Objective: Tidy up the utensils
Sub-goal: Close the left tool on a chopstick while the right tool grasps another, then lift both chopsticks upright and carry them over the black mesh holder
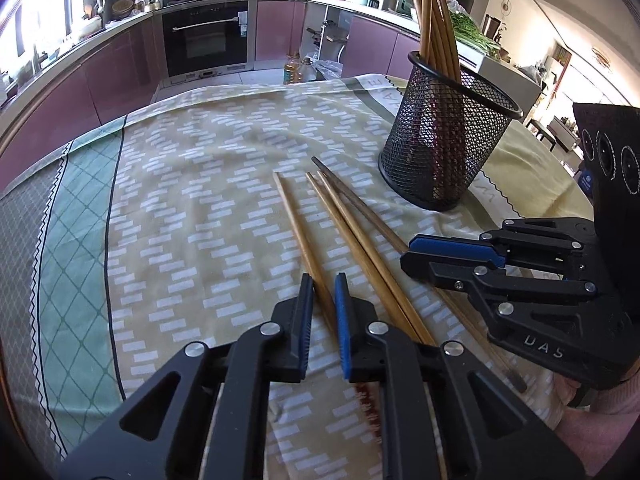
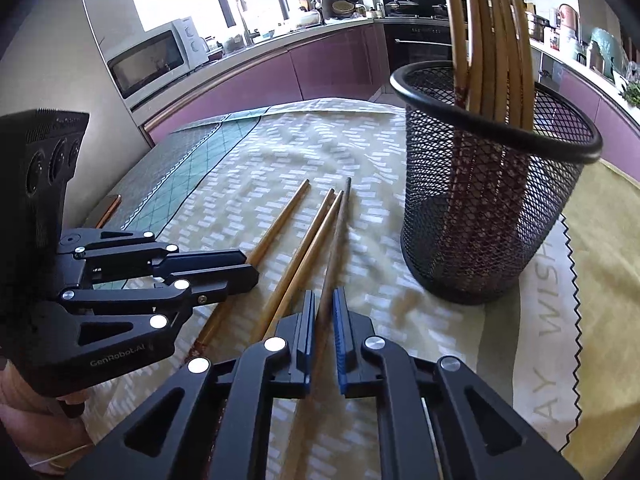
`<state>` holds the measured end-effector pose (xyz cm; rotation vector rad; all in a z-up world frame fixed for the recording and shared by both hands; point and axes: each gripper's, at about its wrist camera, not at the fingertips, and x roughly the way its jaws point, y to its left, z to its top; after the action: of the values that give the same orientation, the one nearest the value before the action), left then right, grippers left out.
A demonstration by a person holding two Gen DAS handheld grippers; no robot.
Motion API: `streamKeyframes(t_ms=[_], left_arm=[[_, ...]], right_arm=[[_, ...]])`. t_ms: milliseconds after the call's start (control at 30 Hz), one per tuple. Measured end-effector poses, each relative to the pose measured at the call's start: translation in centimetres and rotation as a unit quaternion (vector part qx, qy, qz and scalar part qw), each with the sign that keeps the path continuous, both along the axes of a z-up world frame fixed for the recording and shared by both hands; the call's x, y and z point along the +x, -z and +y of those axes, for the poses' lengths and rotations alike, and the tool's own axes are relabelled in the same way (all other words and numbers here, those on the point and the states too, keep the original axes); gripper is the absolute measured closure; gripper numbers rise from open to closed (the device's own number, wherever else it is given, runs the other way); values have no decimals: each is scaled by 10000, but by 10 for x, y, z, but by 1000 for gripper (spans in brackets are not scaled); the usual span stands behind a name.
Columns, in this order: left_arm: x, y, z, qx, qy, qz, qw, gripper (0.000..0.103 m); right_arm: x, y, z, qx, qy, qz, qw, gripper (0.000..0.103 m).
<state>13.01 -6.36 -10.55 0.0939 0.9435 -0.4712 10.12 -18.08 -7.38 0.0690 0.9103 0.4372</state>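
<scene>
Closest to my left cam is the left gripper (image 1: pixel 324 300), and its jaws are pinched down on a single light chopstick (image 1: pixel 298 236) that runs away toward 11 o'clock across the cloth. In the right cam the right gripper (image 2: pixel 322 312) is doing the same thing, clamped on the dark chopstick (image 2: pixel 340 232), which points up toward 12 o'clock with its tip near the holder's base. Between those two sticks a pair of light chopsticks (image 1: pixel 352 236) lies loose on the cloth, side by side and touching, just to the right of the one I'm holding in the left view. From the right cam, the left gripper sits at about 9 o'clock; from the left cam, the right one is at about 3 o'clock, jaws pressed together.

Further out, the black mesh holder (image 1: pixel 444 136) stands upright at roughly 1 o'clock, with a bunch of chopsticks (image 1: pixel 432 12) leaning in it. All of it is on a patterned tablecloth (image 1: pixel 192 184), yellowish with white dashes and a green band at the left. Behind that there's a kitchen counter with an oven (image 1: pixel 208 36), and a microwave (image 2: pixel 152 60) shows in the right cam.
</scene>
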Motion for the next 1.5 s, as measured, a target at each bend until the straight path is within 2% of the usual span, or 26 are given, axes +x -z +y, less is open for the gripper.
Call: streamKeyframes(t_ms=[300, 800, 1300, 1500], left_arm=[[-20, -6, 4, -90, 110, -49, 9999, 95], [-17, 0, -3, 147, 442, 9, 9989, 93], [-15, 1, -7, 141, 317, -59, 9994, 94], [-19, -9, -3, 31, 333, -153, 9993, 95]], right_arm=[[-14, -9, -7, 196, -141, -65, 9997, 98], [-10, 0, 5, -68, -306, 83, 9995, 96], [-7, -1, 4, -59, -296, 54, 9995, 97], [-14, -15, -5, 94, -269, -141, 9995, 97]])
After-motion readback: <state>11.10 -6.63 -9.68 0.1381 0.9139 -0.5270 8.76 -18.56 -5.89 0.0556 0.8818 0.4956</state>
